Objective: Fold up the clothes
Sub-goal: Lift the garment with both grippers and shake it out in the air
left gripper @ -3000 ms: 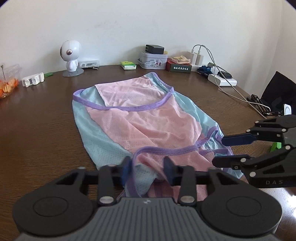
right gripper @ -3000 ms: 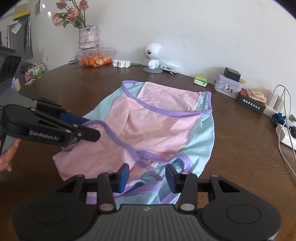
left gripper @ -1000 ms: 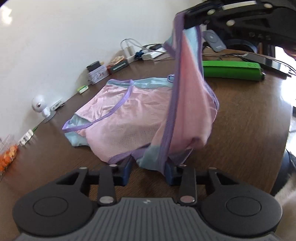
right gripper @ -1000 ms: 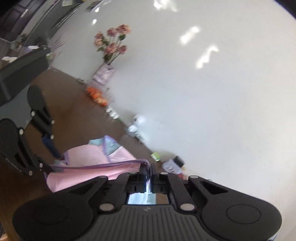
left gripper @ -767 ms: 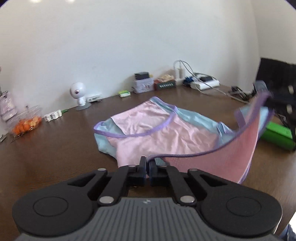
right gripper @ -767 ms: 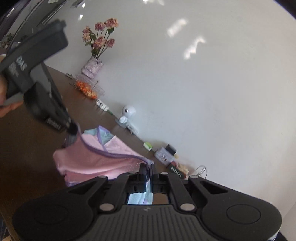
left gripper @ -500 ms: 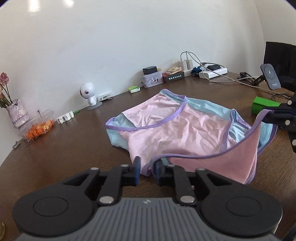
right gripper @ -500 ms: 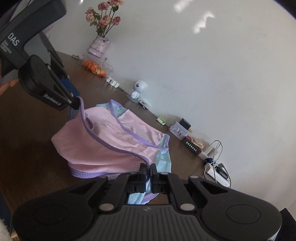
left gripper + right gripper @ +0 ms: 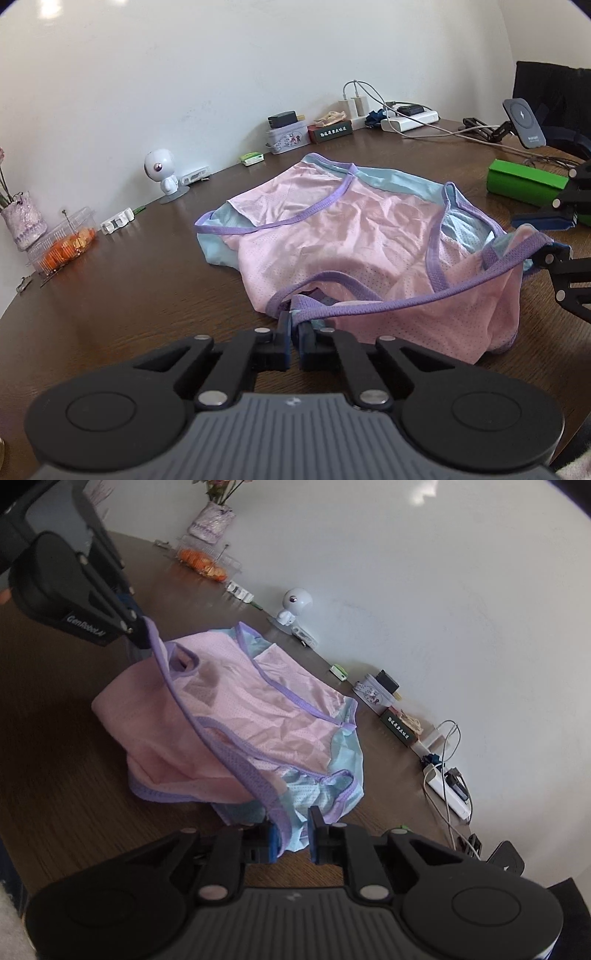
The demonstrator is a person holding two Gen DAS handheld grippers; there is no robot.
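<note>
The pink and blue garment (image 9: pixel 354 236) lies partly folded on the brown table (image 9: pixel 110 295), its purple trim stretched between both tongs; the left tongs (image 9: pixel 295 334), having just closed, clench that trim; the right tongs (image 9: pixel 291 834) stand parted, trim draped loosely between them.

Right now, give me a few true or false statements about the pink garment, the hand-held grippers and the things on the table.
The pink garment lies mostly on the wooden table. True.
The left hand-held gripper is shut on the garment's purple trim. True.
The green box sits on the garment. False: it rests on the table, clear of the cloth.
The white figurine lies toppled. False: it stands upright near the wall.
</note>
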